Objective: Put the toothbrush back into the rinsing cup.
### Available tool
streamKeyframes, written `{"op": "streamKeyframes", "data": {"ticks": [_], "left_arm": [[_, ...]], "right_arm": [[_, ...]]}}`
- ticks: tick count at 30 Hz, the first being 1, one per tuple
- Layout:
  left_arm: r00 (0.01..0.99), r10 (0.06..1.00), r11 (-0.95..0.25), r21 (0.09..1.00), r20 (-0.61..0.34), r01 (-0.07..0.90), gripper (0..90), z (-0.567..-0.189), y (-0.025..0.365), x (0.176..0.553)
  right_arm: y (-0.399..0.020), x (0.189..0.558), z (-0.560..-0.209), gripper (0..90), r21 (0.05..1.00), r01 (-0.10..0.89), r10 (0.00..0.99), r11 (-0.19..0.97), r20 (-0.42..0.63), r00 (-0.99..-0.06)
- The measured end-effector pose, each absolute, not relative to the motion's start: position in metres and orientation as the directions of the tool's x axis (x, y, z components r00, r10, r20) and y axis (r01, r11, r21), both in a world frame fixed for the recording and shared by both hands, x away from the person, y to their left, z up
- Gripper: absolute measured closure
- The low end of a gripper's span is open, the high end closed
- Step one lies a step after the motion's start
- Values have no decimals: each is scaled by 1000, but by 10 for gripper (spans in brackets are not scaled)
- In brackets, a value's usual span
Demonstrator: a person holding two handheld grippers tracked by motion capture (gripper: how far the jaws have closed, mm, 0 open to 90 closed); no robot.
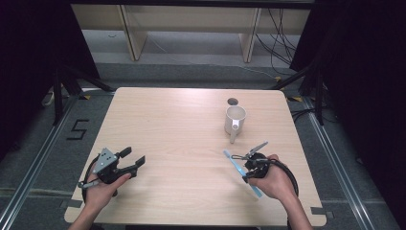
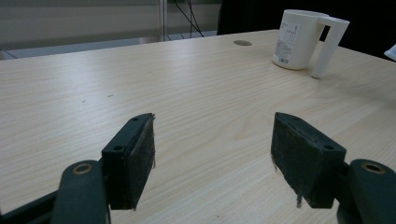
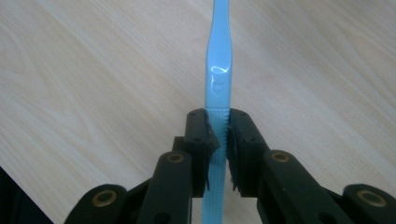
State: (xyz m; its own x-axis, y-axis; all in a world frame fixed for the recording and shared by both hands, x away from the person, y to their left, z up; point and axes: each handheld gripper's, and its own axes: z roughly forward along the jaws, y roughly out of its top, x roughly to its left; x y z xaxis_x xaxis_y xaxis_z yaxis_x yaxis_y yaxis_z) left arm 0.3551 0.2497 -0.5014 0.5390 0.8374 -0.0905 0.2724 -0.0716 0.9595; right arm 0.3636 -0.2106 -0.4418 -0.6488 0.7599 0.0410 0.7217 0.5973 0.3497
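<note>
Blue toothbrush (image 3: 218,70) clamped in the right gripper (image 3: 219,140), above the wooden table (image 1: 182,124).
Its jaws press on the ribbed handle. On the near left, the left gripper (image 2: 212,144) rests low over the table with jaws wide apart and nothing between them. Farther back on the right side stands a white mug (image 1: 235,120), upright, its handle turned toward the person.

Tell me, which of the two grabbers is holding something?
The right gripper: its jaws are shut on a blue toothbrush. The left gripper is open with nothing between its jaws.
</note>
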Motion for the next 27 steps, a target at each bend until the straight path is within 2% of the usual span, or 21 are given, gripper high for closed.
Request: {"op": "streamKeyframes", "data": {"ticks": [1,10,11,12,18,27], "left_arm": [[540,837,-66,961,-93,269,299,-501,250,355],[537,838,-62,961,-96,268,299,-500,249,356],[543,834,-53,964,-100,259,299,-501,249,357],[541,835,-56,964,-99,261,299,-501,249,357],[534,840,-58,962,-99,268,299,-500,250,357],[525,844,-35,963,-114,266,299,-502,254,357]], "right_arm": [[-213,363,-440,794,370,733,779,570,41,-626],[-220,362,-439,794,451,715,781,534,62,-622],[-219,361,-439,793,465,729,800,503,70,-596],[-221,362,-439,793,475,707,782,523,61,-620],[-227,361,-436,793,530,687,786,497,60,-615],[-237,359,-435,793,642,652,826,403,53,-562]]}}
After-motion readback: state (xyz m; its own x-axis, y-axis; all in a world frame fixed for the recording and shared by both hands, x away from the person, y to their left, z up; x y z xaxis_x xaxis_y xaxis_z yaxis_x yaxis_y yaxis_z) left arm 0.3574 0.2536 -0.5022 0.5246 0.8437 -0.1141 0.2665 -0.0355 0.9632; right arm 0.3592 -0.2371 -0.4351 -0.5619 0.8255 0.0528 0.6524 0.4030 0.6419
